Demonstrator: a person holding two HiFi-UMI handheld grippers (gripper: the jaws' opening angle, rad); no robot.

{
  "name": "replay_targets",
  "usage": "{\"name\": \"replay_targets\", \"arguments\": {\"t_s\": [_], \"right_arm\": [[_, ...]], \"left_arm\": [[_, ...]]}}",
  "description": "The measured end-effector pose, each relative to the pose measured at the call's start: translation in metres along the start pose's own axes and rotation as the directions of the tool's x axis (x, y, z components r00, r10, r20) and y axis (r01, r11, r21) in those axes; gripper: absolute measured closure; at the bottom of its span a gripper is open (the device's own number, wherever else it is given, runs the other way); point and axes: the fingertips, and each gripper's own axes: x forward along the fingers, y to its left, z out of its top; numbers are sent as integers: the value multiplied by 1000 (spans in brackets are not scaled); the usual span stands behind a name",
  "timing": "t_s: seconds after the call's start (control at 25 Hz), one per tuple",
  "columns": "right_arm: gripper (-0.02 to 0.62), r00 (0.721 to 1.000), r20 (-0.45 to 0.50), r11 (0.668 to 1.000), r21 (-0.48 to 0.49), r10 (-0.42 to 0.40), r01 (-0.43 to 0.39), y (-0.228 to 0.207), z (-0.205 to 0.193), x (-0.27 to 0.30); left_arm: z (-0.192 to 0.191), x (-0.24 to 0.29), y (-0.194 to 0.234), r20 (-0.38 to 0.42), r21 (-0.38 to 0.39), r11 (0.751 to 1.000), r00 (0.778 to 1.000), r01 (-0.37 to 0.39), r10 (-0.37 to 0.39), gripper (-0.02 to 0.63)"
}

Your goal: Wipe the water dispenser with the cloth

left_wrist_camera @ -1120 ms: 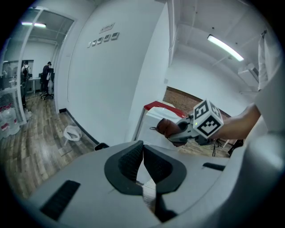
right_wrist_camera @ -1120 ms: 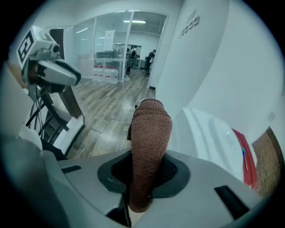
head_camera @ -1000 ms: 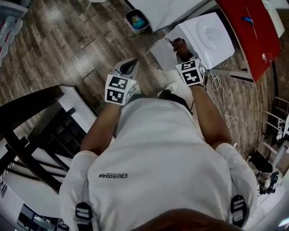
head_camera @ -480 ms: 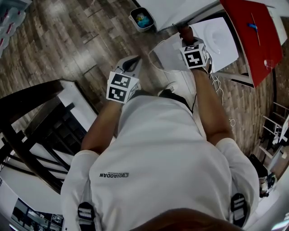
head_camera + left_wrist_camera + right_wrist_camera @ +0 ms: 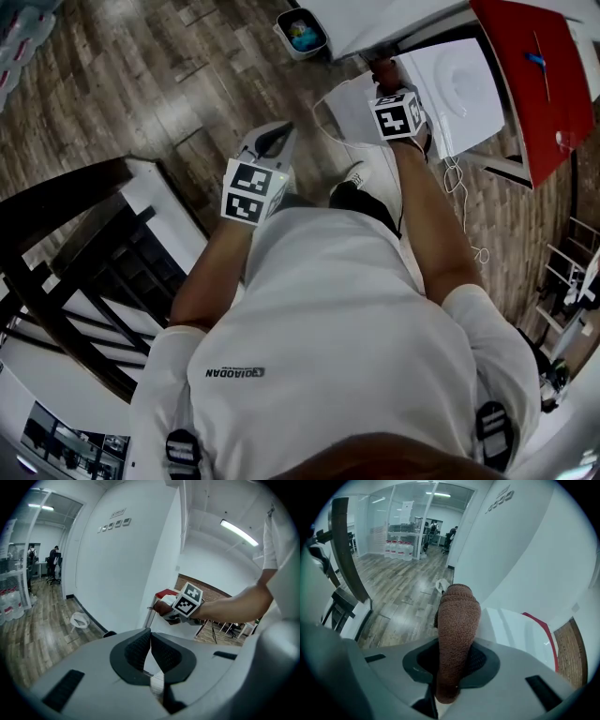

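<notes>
While the left gripper (image 5: 150, 637) is closed and empty, the right gripper (image 5: 457, 663) clamps the brown cloth (image 5: 458, 616).

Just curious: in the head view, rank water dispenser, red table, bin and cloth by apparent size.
Largest: water dispenser and red table, too alike to rank.
Then bin.
Smallest: cloth.

I look down on a plank floor (image 5: 141, 84): a small bin (image 5: 302, 30) with something blue inside at the top edge, a red tabletop (image 5: 539, 94) at the right, a white cable (image 5: 465, 211) lying on the boards, a dark wooden frame (image 5: 66, 244) at the left
</notes>
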Motion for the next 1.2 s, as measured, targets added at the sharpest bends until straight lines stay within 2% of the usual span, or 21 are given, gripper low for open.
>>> {"name": "replay_targets", "arguments": {"t_s": [0.44,0.84,1.2], "right_arm": [[529,991,-96,996,19,91,-90,34,-33,85],[529,969,-206,990,60,135,-126,62,-71,164],[529,941,-288,984,48,177,-170,89,-98,222]], "left_arm": [[-14,13,-9,-46,-27,1000,999,-13,12,604],[-28,26,-26,-71,-83,996,997,-23,17,606],[-50,21,-15,-117,-148,984,990,-95,78,604]]}}
